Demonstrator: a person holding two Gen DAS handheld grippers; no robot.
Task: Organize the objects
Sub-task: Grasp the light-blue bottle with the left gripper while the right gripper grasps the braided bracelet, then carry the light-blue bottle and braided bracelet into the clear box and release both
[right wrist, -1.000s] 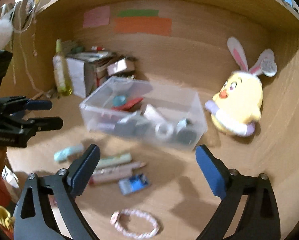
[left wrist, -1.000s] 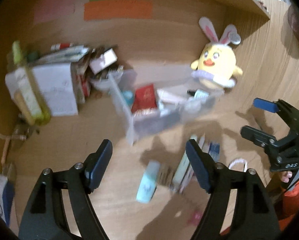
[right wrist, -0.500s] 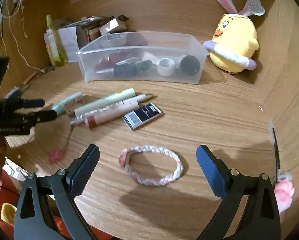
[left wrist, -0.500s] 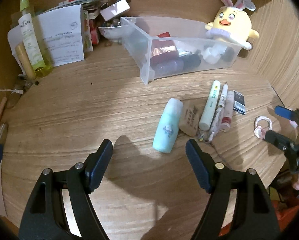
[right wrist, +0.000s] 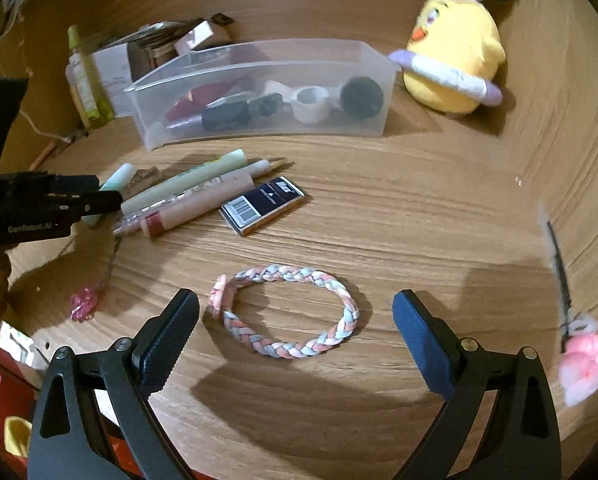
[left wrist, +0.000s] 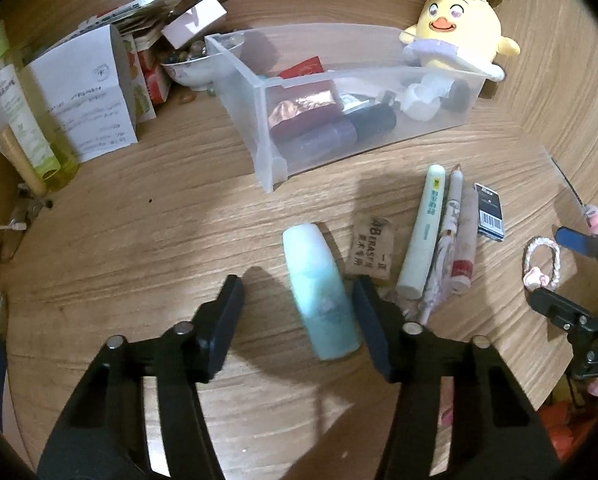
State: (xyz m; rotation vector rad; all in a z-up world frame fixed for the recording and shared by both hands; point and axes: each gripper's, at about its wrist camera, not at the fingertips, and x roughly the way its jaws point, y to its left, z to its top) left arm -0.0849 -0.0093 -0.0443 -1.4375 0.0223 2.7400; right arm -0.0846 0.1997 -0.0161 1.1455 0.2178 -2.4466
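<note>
- Left gripper pointed down at the wooden desk, low centre of the left wrist view; its jaws had just been closing, with the mint-green tube between them.
- Right pad looked to be at the tube's side, left pad stood clear of it, so no grip: jaws apart.
- Tube lay flat, centre frame, just beside a brown eraser.
- Right of the eraser lay a pale green pen, a pencil, a pink tube and a dark card.
- Right gripper was wide open, bottom centre of the right wrist view, straddling the braided bracelet without touching it.
- Clear bin sat upper centre, holding small items; yellow plush chick upper right.
</note>
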